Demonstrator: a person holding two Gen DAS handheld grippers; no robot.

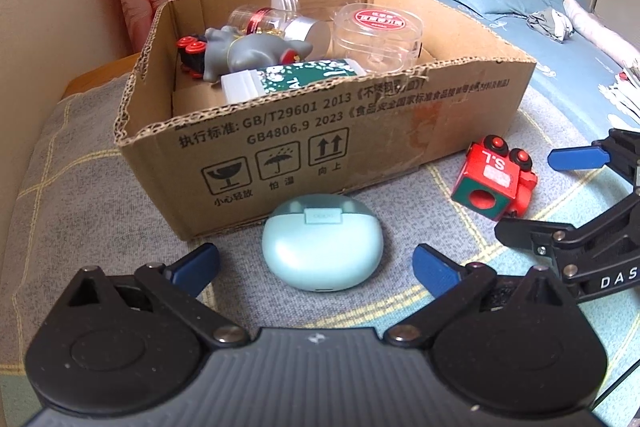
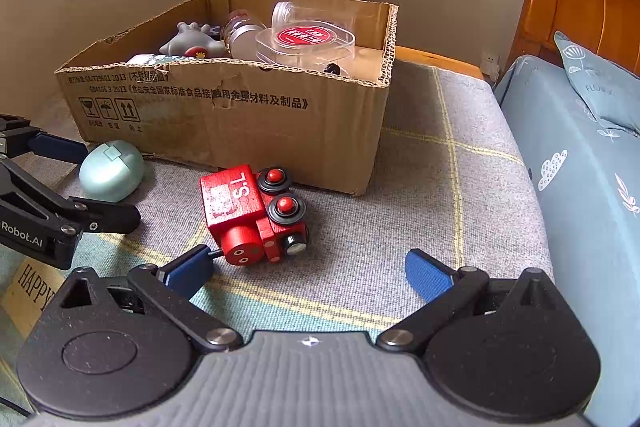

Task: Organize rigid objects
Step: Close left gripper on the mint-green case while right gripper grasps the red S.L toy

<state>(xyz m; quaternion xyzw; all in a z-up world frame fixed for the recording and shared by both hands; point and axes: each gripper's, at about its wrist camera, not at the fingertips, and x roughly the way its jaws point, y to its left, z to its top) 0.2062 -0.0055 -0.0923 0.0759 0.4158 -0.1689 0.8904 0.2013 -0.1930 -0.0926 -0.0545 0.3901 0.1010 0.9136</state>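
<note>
Earbuds case (image 1: 322,250), pale green and egg-shaped, lay on the grey checked blanket (image 2: 440,195) directly ahead of the left gripper (image 1: 316,265), centred between its two blue fingers (image 1: 196,265), which stood wide apart and held nothing. Its rounded end faced the gripper; its hinged lid nearly touched the front wall of the cardboard box (image 1: 280,151). A red toy train (image 2: 252,215) lay on its side near the box, ahead and left of the right gripper (image 2: 312,273), whose fingers were equally spread and empty, the left one just at the train's front end. Judging by this, each gripper was nearer to its own object, with the case better lined up for a straight approach.
</note>
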